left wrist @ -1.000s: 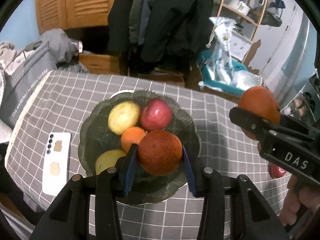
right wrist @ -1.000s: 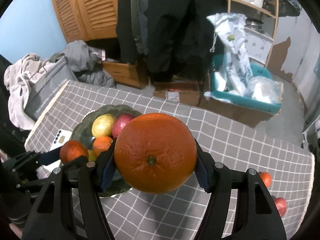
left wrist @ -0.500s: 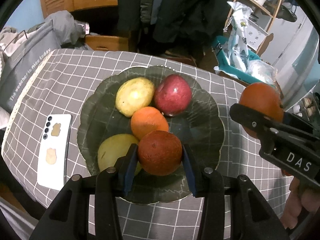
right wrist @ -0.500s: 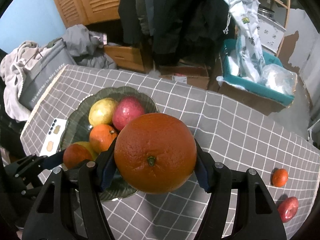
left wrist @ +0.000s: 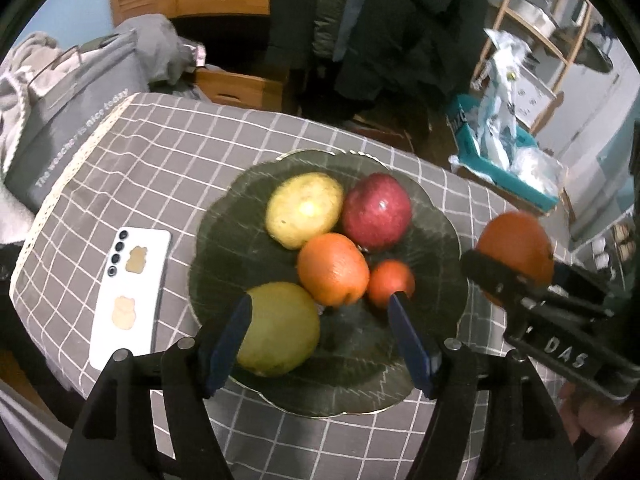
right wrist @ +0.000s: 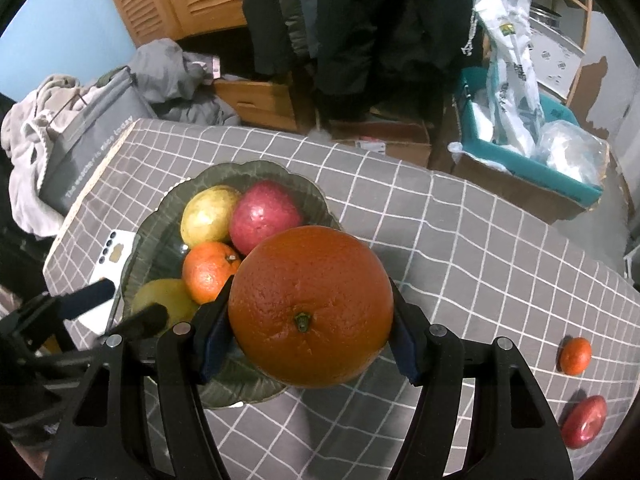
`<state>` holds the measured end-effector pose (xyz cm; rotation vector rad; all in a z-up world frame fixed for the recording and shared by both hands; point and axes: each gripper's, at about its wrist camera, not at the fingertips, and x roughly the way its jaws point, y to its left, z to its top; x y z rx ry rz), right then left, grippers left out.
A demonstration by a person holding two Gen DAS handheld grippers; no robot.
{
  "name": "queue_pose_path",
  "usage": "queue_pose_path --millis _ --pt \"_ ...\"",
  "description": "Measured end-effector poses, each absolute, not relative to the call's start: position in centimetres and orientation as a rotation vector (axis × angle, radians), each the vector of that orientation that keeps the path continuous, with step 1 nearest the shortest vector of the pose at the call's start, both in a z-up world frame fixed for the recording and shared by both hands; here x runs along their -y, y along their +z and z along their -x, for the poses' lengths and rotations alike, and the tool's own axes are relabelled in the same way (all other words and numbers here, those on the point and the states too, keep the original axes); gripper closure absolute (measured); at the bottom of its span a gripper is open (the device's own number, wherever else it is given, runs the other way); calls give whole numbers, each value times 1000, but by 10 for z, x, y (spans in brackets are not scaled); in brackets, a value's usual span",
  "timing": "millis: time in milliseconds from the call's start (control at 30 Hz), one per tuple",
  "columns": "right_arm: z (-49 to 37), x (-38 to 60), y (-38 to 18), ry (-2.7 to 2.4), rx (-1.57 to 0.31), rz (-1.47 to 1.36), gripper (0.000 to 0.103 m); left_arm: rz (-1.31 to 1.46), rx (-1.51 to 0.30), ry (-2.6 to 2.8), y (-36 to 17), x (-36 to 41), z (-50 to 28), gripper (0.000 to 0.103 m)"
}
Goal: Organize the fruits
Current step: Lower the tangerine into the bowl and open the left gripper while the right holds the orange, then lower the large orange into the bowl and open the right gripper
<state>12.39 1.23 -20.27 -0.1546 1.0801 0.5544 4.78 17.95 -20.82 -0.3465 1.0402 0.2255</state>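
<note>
Holding the big orange (right wrist: 310, 306) clamped in our right gripper (right wrist: 310, 320) above the plate's (left wrist: 420, 208) near right edge, left gripper (left wrist: 320, 320) spread empty over it, we judged a careless drop might knock the small orange (left wrist: 391, 283) off.

Your right tool's big round orange (right wrist: 310, 306) hid the near right part of the dark green scalloped plate (right wrist: 256, 384) and the small reddish-orange fruit (left wrist: 390, 282) lying there. The grey checked table (right wrist: 460, 240) ran off the frame's edge. Your left tool's (left wrist: 320, 336) dark fingers (right wrist: 86, 294) were blurred.
</note>
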Motion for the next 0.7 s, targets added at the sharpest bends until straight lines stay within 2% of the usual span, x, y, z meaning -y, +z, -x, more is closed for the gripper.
queue_pose_path --millis 700 --pt "-119 -50 -236 621 -1173 215 32 403 -1021 306 -204 -211 -38 30"
